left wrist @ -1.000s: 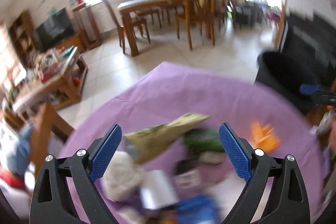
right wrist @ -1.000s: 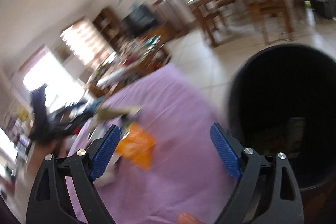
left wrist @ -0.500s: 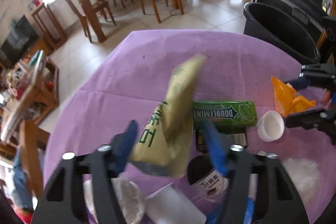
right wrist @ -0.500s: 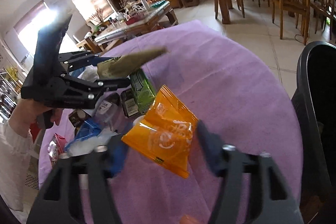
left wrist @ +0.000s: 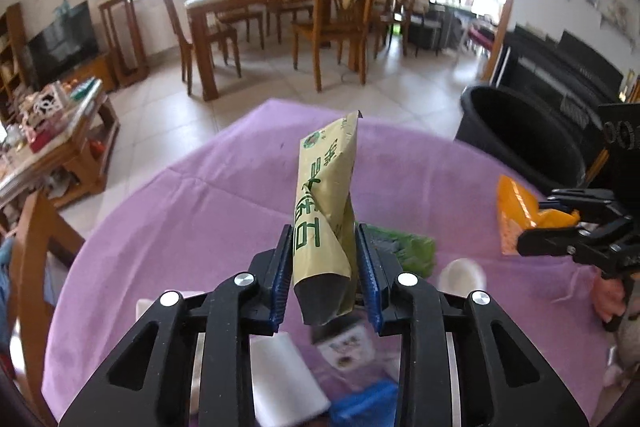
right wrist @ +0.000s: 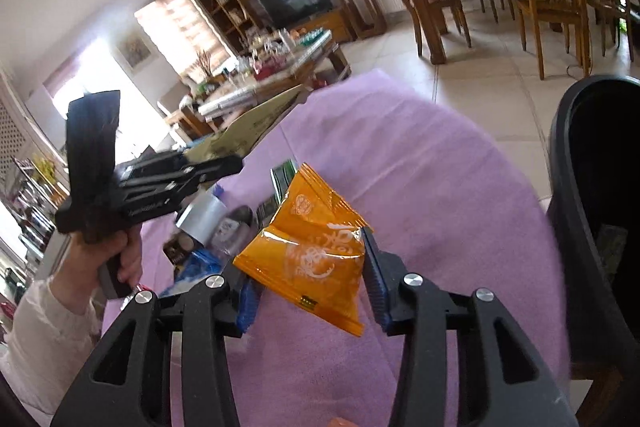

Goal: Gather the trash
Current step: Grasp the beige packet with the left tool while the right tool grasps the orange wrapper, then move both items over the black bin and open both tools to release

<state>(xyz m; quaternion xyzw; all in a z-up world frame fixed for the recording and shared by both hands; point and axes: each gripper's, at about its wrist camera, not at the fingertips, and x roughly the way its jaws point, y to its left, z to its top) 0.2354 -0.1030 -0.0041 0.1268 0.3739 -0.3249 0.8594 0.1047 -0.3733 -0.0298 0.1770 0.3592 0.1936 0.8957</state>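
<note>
Left wrist view: closing claws (left wrist: 324,269) pinch wrappers (left wrist: 326,211) above purple tablecloth (left wrist: 224,195), dining chairs (left wrist: 344,23) behind.

Round table with purple cloth (left wrist: 224,195), green gum pack (left wrist: 416,249), white cup (left wrist: 460,275), white box (left wrist: 280,379), blue wrapper (right wrist: 196,267), small bottle (right wrist: 230,227)

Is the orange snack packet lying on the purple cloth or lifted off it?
Lifted. The orange snack packet hangs between the closing pads of the right tool, its lower corner clear of the purple cloth.
</note>
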